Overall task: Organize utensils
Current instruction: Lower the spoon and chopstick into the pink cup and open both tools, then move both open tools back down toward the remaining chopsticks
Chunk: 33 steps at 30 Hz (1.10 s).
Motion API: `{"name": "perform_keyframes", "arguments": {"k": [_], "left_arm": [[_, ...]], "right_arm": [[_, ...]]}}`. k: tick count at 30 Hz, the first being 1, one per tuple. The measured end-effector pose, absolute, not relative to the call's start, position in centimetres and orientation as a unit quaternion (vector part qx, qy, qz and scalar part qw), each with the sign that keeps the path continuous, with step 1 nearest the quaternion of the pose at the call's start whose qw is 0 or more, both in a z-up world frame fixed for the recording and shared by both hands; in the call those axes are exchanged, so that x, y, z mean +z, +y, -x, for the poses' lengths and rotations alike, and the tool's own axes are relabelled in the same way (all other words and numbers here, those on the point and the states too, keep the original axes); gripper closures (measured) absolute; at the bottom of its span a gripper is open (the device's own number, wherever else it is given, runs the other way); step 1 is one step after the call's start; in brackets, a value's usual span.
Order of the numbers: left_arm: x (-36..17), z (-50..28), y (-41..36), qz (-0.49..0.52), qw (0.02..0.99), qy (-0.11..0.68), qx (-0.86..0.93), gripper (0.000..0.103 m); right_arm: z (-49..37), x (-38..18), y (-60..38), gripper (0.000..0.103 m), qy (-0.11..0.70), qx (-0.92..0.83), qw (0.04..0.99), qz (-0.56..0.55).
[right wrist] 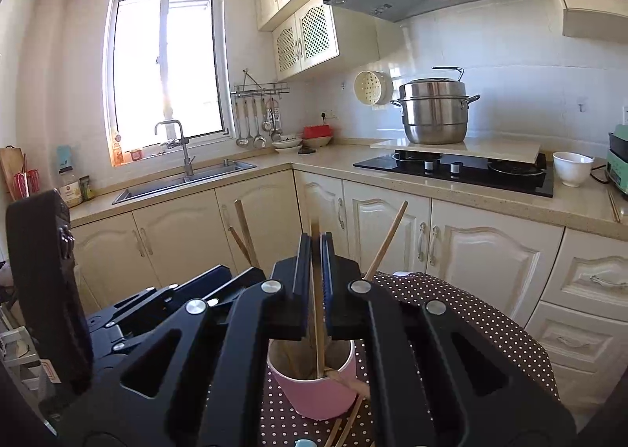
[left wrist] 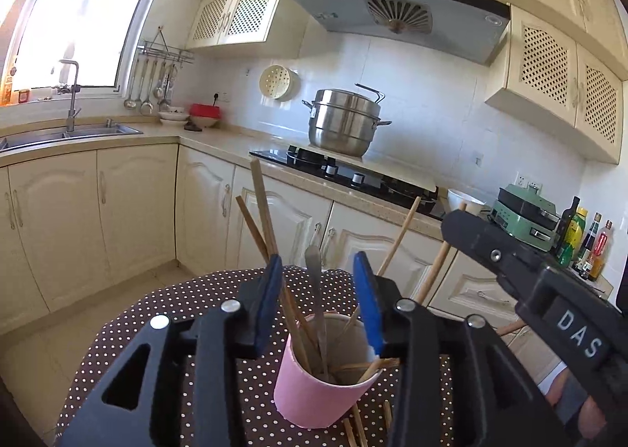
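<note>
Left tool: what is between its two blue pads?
In the left wrist view, a metal utensil stands between the open pads of the left tool, apparently untouched by either, its lower end in the pink cup.

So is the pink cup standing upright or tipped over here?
Upright. The pink cup rests on the dotted tablecloth, mouth up, with chopsticks and a metal utensil standing inside.

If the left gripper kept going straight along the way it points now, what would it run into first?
Most likely the metal utensil standing in the pink cup, which rises right between the open fingers of the left gripper. The wooden chopsticks lean just beside that line; depth is hard to judge.
</note>
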State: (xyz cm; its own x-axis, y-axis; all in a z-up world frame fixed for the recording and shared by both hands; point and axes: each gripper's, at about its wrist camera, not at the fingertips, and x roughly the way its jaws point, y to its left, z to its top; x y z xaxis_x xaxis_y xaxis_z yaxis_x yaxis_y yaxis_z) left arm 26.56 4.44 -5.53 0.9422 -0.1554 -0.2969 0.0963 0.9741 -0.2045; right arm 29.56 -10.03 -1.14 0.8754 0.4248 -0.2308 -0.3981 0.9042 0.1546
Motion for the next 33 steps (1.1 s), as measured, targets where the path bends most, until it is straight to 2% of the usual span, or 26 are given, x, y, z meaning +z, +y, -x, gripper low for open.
{"name": "perform_keyframes", "arguments": {"k": [4,6,8,10,23,33], "left_arm": [[-4.9,-25.9,4.5,0.093,0.982,0.154,-0.064,0.061],[-4.7,-25.6,4.5,0.092,0.982,0.153,-0.064,0.059],[-4.4,-25.2,4.4,0.09,0.982,0.152,-0.064,0.058],[-4.2,-24.8,4.3,0.088,0.983,0.151,-0.064,0.057],[-3.6,-21.1,3.2,0.072,0.98,0.175,-0.066,0.045],[-8.5,-19.8,2.1,0.082,0.942,0.314,-0.086,0.045]], "right_arm": [[-29.2,-1.0,-10.0,0.095,0.132,0.21,0.968,-0.048],[-29.0,-0.9,-10.1,0.085,0.13,0.207,0.968,-0.049],[-28.6,-0.8,-10.4,0.06,0.124,0.202,0.97,-0.051],[-28.1,-0.5,-10.7,0.053,0.115,0.199,0.972,-0.055],[-24.9,0.1,-12.9,0.045,0.117,0.164,0.979,-0.045],[-22.8,-3.7,-15.7,0.045,0.177,0.137,0.974,-0.043]]}}
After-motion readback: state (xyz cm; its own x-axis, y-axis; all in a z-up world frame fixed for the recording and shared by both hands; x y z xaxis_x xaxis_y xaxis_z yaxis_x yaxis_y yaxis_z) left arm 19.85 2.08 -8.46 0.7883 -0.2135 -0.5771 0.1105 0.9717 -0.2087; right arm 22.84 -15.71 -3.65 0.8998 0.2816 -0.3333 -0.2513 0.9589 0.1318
